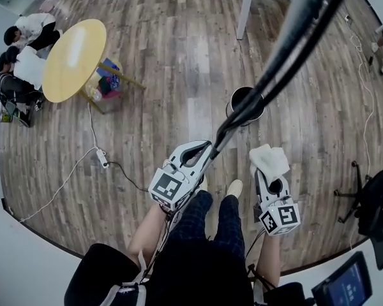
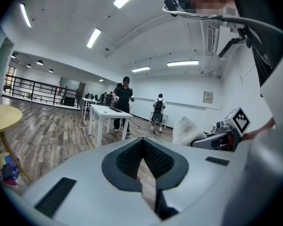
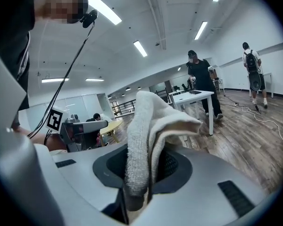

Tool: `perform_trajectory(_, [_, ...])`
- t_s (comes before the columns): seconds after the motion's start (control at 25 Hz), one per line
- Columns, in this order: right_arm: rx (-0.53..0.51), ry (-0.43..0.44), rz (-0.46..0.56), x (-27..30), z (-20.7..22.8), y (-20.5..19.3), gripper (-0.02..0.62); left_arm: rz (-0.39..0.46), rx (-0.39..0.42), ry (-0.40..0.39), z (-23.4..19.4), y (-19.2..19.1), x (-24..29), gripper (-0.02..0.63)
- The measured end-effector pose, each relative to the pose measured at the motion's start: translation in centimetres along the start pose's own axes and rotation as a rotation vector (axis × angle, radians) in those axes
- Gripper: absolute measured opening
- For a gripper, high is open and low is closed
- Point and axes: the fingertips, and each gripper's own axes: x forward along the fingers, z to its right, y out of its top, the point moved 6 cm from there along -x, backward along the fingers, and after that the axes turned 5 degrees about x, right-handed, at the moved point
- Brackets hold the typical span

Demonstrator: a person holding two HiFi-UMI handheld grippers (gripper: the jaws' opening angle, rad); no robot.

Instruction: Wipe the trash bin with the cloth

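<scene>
Right gripper (image 3: 140,189) pinching white cloth (image 3: 148,126): soft, light, floppy, bunched above the jaws. Left gripper (image 2: 142,166) pressed together, empty. Black trash bin (image 1: 232,107) on floor just ahead, untouched. Probably light and tippy; best steadied at rim.

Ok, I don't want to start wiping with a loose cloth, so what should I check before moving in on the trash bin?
1. Cloth gripped: ok. The right hand-held gripper is shut on the white cloth.
2. Trash bin located: ok. It stands upright on the floor, ahead of both grippers.
3. Cloth on the bin: not ok. They are apart.
4. Left hand-held gripper free: ok. Its jaws are together with nothing between them.
5. Way to the bin clear: cannot tell. A dark cable crosses the bin in the head view.
</scene>
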Motion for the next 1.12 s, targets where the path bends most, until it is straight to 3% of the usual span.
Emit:
perform_trajectory(0.24, [-0.026,0.051,-0.005,3.8,5.3,-3.0,0.092,0.011,0.004,0.076,-0.6,-3.8,3.8,-0.003])
perform_trajectory(0.56, [-0.046,0.087,0.028,8.6,11.8,-10.4,0.092,0.030,-0.011,0.131,-1.2,-14.1,9.2,-0.003])
perform_trajectory(1.12, [-0.026,0.094,0.132,19.7,22.7,-24.5,0.092,0.077,0.036,0.121,-5.6,-31.1,19.9,-0.003])
